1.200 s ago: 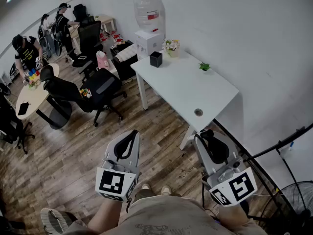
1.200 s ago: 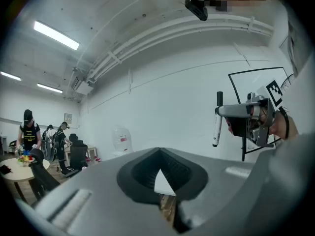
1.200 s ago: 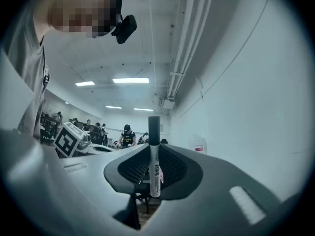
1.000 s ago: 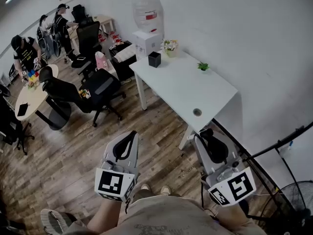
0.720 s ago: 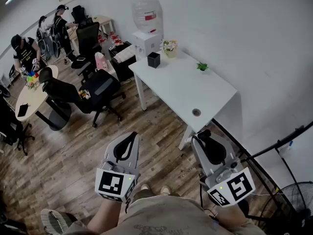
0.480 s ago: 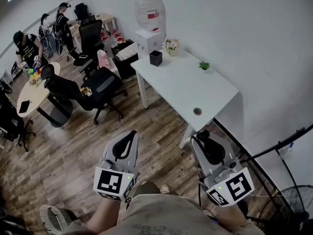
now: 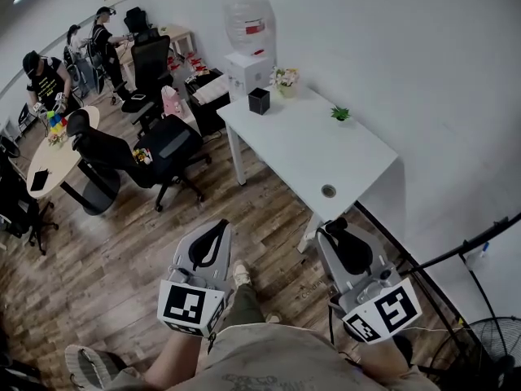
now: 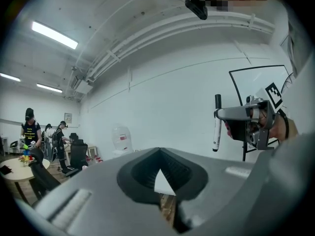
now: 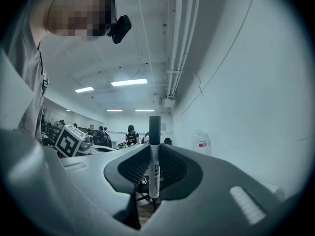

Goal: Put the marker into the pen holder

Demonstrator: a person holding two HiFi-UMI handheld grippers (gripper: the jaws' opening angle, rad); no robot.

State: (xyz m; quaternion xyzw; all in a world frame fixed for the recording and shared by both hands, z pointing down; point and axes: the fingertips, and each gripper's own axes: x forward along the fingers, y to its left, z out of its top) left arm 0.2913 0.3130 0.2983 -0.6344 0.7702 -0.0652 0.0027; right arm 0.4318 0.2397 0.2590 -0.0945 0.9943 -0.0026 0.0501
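A white marker with a black cap (image 9: 154,157) stands upright between the jaws of my right gripper (image 9: 154,146), which is shut on it. The left gripper view also shows the marker (image 8: 216,124) in the right gripper (image 8: 244,113). In the head view the right gripper (image 7: 339,223) is held at the lower right and the left gripper (image 7: 219,224) at the lower left. The left gripper (image 8: 158,150) has its tips together and holds nothing. The black pen holder (image 7: 259,100) stands at the far end of the white table (image 7: 313,149), well ahead of both grippers.
On the table are a small green plant (image 7: 340,113) and a flower pot (image 7: 285,80). A water dispenser (image 7: 247,43) stands behind it. Black office chairs (image 7: 167,149) and a round table (image 7: 57,161) with people are on the left. A fan (image 7: 488,344) is at the lower right.
The person's leg and shoe have stepped forward beneath the left gripper. Both grippers keep about the same places, and the marker stays in the right one.
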